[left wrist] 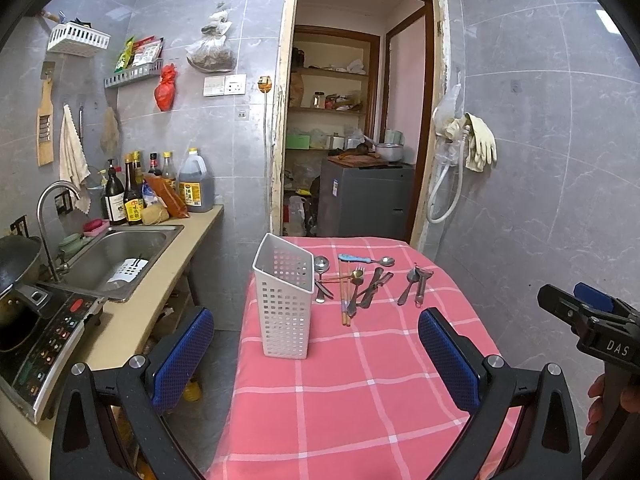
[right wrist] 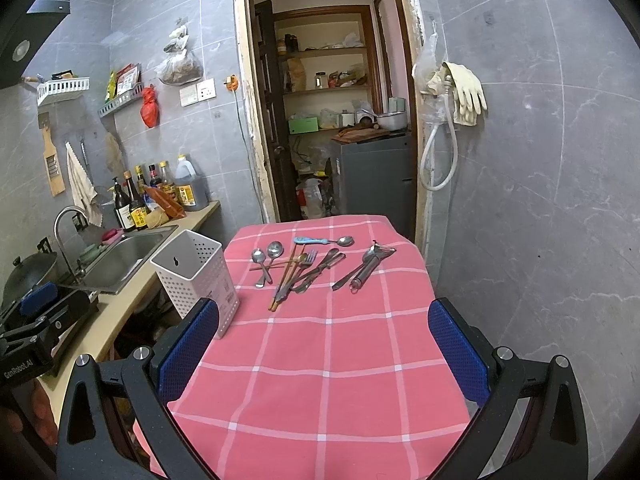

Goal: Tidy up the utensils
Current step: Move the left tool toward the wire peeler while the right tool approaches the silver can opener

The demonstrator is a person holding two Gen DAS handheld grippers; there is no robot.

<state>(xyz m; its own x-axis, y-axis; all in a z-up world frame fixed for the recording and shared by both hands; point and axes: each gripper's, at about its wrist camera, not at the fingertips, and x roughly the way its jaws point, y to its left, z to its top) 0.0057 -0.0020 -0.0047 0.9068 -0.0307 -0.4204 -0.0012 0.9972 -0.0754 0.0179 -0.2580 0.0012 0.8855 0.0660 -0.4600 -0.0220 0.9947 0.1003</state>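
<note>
A white perforated utensil holder (left wrist: 286, 300) (right wrist: 196, 276) stands upright and empty at the left edge of the table with the pink checked cloth (left wrist: 360, 392) (right wrist: 320, 360). Loose utensils lie on the far half: two steel spoons (right wrist: 266, 258), wooden chopsticks (left wrist: 344, 300) (right wrist: 284, 280), a fork and knives (left wrist: 366, 288) (right wrist: 312, 270), a blue-handled spoon (left wrist: 364, 259) (right wrist: 322, 241), and a peeler (left wrist: 418, 284) (right wrist: 368, 264). My left gripper (left wrist: 316, 356) is open and empty above the near table. My right gripper (right wrist: 324, 352) is open and empty, well short of the utensils.
A counter with a steel sink (left wrist: 116, 252), sauce bottles (left wrist: 132, 196) and an induction cooker with a wok (left wrist: 36, 332) runs along the left. A doorway to a pantry (left wrist: 352, 120) is behind the table. A tiled wall (left wrist: 540, 160) stands close on the right.
</note>
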